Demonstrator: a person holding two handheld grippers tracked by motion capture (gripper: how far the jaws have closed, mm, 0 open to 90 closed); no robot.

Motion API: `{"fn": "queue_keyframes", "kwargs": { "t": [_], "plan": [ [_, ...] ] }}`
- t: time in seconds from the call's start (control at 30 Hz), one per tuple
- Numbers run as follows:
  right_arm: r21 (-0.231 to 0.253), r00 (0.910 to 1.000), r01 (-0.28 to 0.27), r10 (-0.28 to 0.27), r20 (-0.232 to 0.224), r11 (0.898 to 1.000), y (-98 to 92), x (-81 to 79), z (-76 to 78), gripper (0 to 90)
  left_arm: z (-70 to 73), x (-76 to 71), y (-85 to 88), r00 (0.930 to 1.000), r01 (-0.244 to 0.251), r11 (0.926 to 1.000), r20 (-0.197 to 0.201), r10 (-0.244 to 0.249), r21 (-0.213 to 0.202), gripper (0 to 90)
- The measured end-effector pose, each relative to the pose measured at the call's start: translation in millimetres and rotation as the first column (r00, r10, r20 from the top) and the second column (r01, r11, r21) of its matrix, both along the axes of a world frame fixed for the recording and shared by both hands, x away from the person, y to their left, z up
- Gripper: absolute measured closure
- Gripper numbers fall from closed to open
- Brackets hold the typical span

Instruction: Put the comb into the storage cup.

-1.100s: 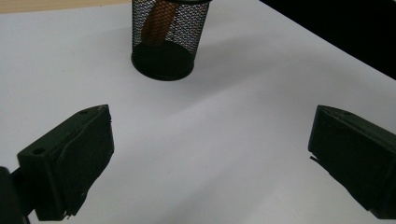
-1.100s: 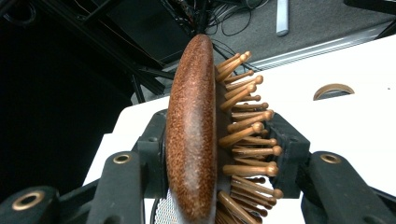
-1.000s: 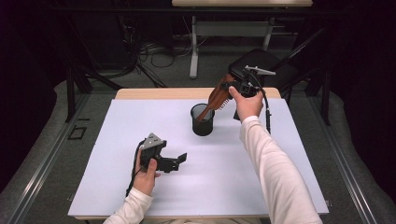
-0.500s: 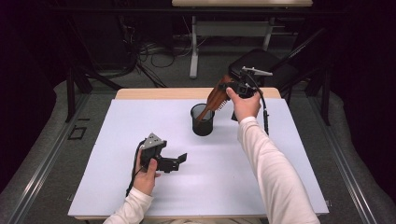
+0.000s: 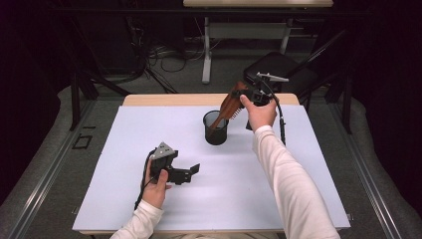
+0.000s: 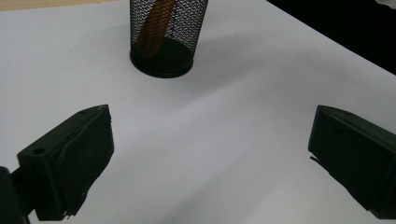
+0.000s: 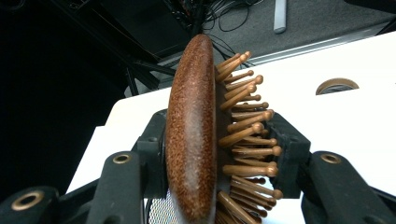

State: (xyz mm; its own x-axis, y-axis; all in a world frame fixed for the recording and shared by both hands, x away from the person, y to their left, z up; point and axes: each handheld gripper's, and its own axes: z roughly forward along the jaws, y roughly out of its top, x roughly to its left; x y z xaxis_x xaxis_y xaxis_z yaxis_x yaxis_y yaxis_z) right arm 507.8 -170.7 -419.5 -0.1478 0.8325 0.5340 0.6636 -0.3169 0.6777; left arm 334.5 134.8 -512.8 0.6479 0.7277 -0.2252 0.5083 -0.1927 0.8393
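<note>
Dark studio floor, cables and a black chair (image 5: 278,67) ring a white surface (image 5: 124,149) where a person in cream sleeves works with a hand-held gripper in each hand. Near the middle of the far half stands a black wire-mesh cup (image 5: 216,128), round, straight-walled and see-through. Slanting out of it is a wooden hairbrush (image 5: 230,103), reddish-brown and speckled, its handle end down inside the mesh and its head up and to the right, toward the far edge.

At that raised head the right hand-held gripper (image 5: 247,95) is clamped, one jaw on the smooth domed back, the other against the face set with round-tipped wooden pins, as the right gripper view shows plainly (image 7: 205,154). So the brush's long axis runs on a diagonal from the cup's floor up into the jaws, and it leans on the rim rather than standing straight. By this onlooker's reading, the coming move turns on that slant: the handle already points down into the cup, so the head needs only to be let go, or tipped nearer upright first.

Well apart, toward the near left, the left hand-held gripper (image 5: 188,173) rests low over the surface with its jaws spread wide and nothing between them, aimed at the cup (image 6: 162,42). The right hand is plainly the nearer one to the brush.
</note>
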Motion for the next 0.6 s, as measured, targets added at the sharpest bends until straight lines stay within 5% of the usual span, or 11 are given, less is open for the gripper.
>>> {"fn": "queue_keyframes", "kwargs": {
  "t": [0.6],
  "plan": [
    [-0.017,0.9999,0.005,-0.004,0.013,1.000,3.8,-1.6,-4.5,49.2,0.0,0.0,-0.4,1.0000,0.001,1.0000,-0.001,-0.001,0.002,0.3]
  ]
}}
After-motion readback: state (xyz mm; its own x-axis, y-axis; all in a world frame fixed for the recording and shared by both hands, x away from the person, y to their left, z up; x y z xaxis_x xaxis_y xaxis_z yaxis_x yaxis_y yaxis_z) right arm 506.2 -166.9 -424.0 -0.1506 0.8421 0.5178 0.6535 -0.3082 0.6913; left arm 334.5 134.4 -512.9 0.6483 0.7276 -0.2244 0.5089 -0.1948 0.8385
